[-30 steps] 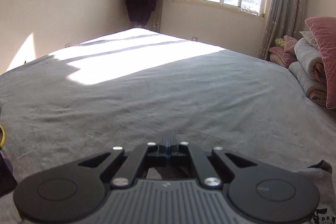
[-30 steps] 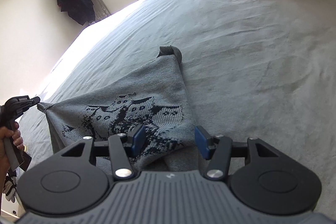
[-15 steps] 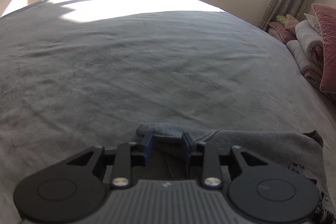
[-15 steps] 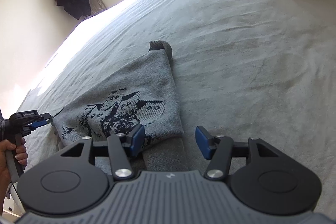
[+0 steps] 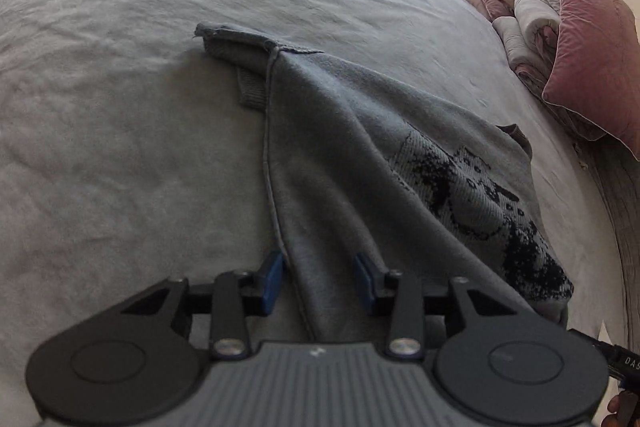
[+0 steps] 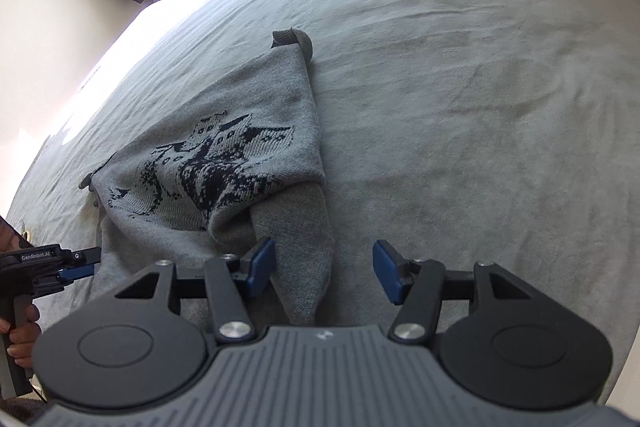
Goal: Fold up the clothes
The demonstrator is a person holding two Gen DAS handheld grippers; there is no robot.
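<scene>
Grey sweater (image 6: 224, 163), dark knit print, crumpled near bed (image 6: 460, 87) front edge; left gripper (image 5: 319, 277) and right gripper (image 6: 324, 273) both spread wide, empty

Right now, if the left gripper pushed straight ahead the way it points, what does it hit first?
The grey sweater. Its fabric already lies between the open fingers of the left gripper, with the side seam running away ahead. Beyond the sweater there is only grey bedspread. Depth is unclear, so height above the cloth is uncertain.
</scene>
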